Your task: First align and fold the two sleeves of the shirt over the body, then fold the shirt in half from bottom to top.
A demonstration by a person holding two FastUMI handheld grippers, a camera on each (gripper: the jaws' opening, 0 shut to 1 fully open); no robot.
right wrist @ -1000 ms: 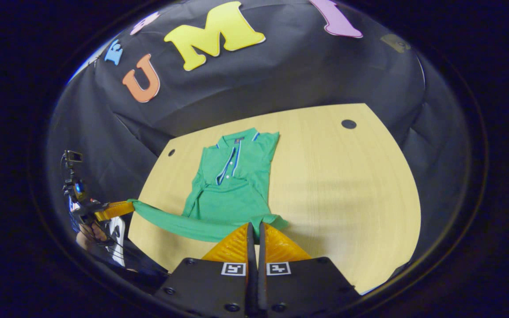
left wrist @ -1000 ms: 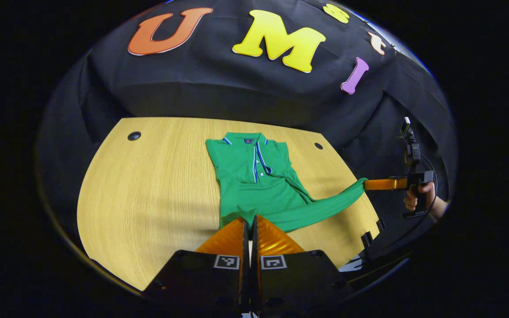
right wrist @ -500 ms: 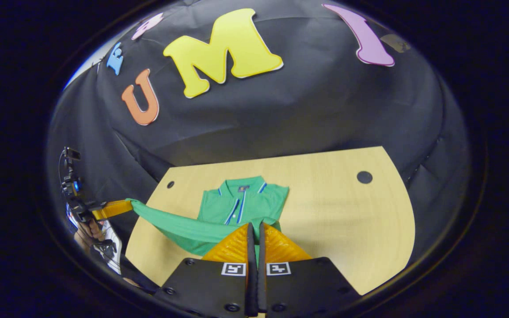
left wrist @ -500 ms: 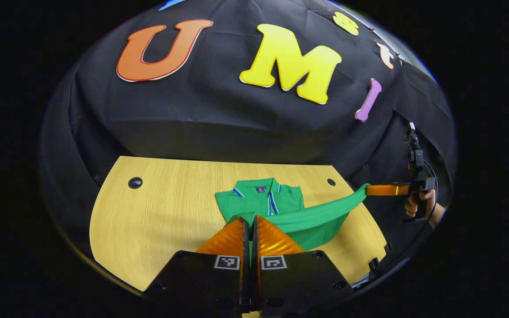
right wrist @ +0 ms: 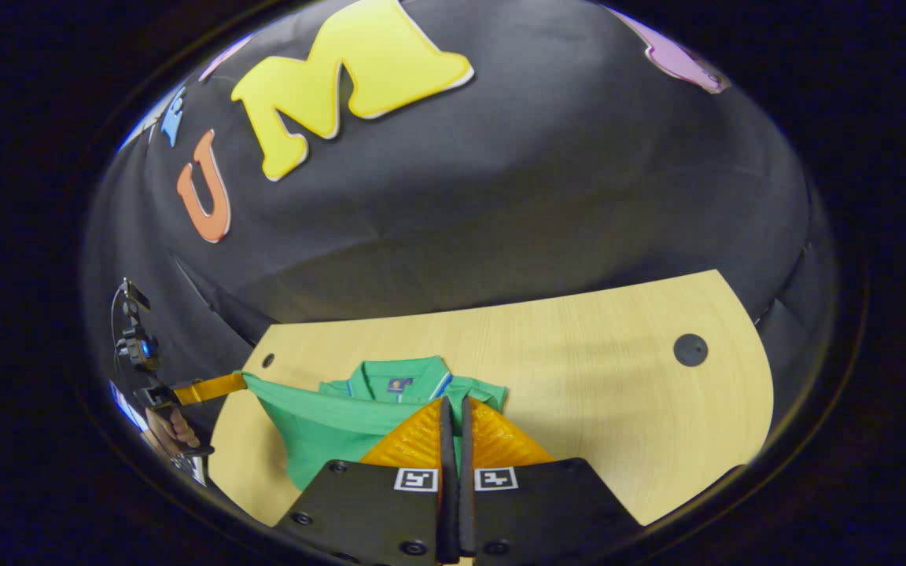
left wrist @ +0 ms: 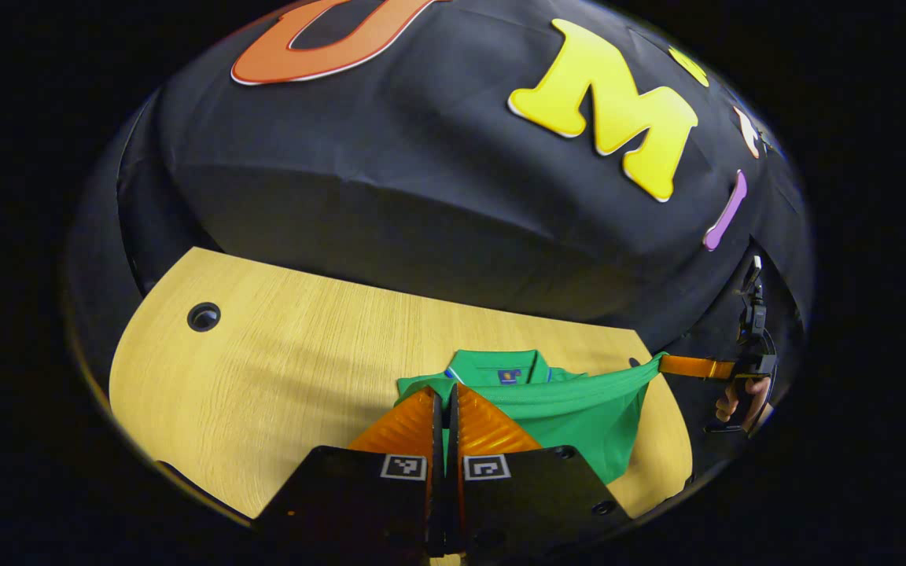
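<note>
Shirt: green polo shirt on the wooden table, low in the centre of the left gripper view; in the right gripper view it sits low and left of centre.
Shirt edge: a taut green edge is lifted off the table and stretched between the 2 grippers, running across in front of the collar.
Collar: lies flat on the table past the lifted edge, with blue and white trim; seen at lower centre of the right gripper view.
Left gripper: bottom centre of its own view, jaws pressed together with green cloth pinched between them; in the right gripper view it is at the lower left edge, gripping the far end of the stretched edge.
Right gripper: bottom centre of its own view, jaws closed on the green cloth; in the left gripper view it is at the right edge, clamped on the other end of the edge.
Hands: 1 hand holds the far gripper's handle at lower right of the left gripper view; 1 hand does so at lower left of the right gripper view.
Table holes: 1 round hole at left of the left gripper view; 1 at right of the right gripper view.
</note>
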